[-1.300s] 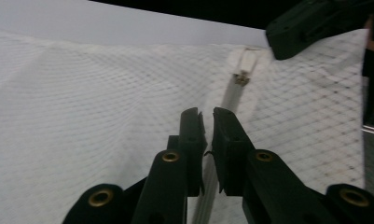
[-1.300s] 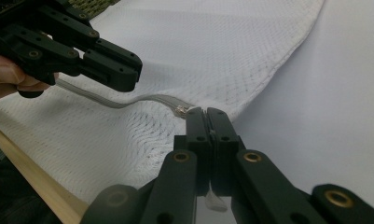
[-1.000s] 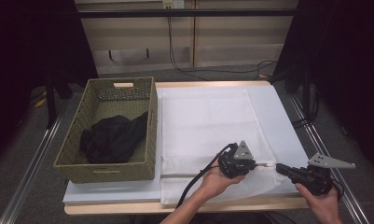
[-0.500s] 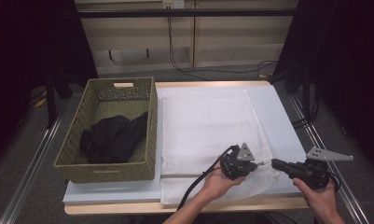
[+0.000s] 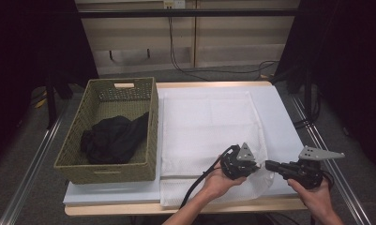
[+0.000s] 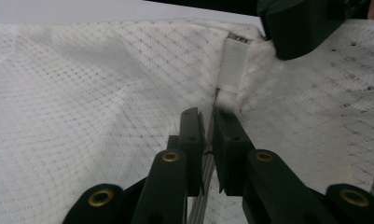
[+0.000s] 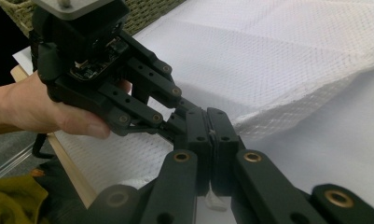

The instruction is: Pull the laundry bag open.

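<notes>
mesh bag [image 5: 209, 136] | white tab [image 6: 232, 70] (no legible writing) | basket [image 5: 150, 154]

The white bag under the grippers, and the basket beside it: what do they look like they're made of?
The white bag looks like soft synthetic mesh: matte, with a fine net pattern, folding limply; a zipper track runs along its edge. The basket looks like woven fibre, maybe seagrass or paper cord, olive and dull, with a visible plaited weave. The dark cloth inside it looks like soft matte fabric.

My left gripper [image 5: 257, 165] and right gripper [image 5: 268, 164] met on the white mesh bag [image 5: 209, 126], right of the woven wicker basket [image 5: 94, 164] holding black cloth [image 5: 114, 139].
</notes>
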The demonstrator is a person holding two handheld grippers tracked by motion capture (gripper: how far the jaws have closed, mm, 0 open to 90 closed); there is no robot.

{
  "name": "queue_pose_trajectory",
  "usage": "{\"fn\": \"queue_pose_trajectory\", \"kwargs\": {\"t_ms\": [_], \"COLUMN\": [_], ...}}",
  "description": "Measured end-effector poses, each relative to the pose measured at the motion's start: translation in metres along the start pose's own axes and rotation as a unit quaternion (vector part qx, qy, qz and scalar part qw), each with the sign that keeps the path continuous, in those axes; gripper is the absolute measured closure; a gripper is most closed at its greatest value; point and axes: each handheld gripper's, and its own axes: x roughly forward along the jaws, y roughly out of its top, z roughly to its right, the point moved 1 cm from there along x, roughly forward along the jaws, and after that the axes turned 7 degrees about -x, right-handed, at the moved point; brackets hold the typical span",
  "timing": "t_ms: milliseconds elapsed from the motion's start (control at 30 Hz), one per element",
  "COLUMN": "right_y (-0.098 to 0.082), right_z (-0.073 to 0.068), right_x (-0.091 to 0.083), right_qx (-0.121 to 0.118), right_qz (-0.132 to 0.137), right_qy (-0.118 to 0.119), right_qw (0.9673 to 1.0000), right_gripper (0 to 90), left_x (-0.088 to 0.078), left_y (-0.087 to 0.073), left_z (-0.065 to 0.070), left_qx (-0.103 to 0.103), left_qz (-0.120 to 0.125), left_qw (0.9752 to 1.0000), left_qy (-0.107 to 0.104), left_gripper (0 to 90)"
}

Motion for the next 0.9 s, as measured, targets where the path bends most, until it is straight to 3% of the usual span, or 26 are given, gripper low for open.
{"fn": "queue_pose_trajectory", "kwargs": {"t_ms": [133,333,400,533,667,900], "right_y": [0.0014,0.0007,-0.0002,-0.0009,-0.0017,-0.0019], "right_z": [0.0008,-0.0008,-0.0004,-0.0002,0.0001,-0.0011], "right_x": [0.0027,0.0022,0.0016,0.0018,0.0020,0.0017], "right_qx": [0.002,0.000,0.001,0.003,0.002,0.001], "right_qz": [0.001,0.005,0.006,0.007,0.006,0.006], "right_qy": [0.003,0.006,0.004,0.003,0.005,0.008], "right_qw": [1.0000,1.0000,1.0000,1.0000,1.0000,0.9999], "right_gripper": [89.0,88.9,88.9,88.9,88.9,88.9], "left_x": [0.0011,0.0022,0.0029,0.0044,0.0061,0.0068], "left_y": [-0.0018,-0.0019,-0.0023,-0.0021,-0.0020,-0.0024], "left_z": [0.0005,-0.0002,0.0000,0.0003,0.0016,-0.0007], "left_qx": [0.004,0.005,0.005,0.010,0.009,0.003], "left_qz": [-0.012,-0.008,-0.010,-0.018,-0.008,-0.008], "left_qw": [0.9999,0.9999,0.9999,0.9998,0.9999,0.9999], "left_qy": [0.006,0.005,-0.002,0.006,-0.002,0.009], "left_gripper": [80.4,76.3,79.3,77.0,75.7,71.1]}}
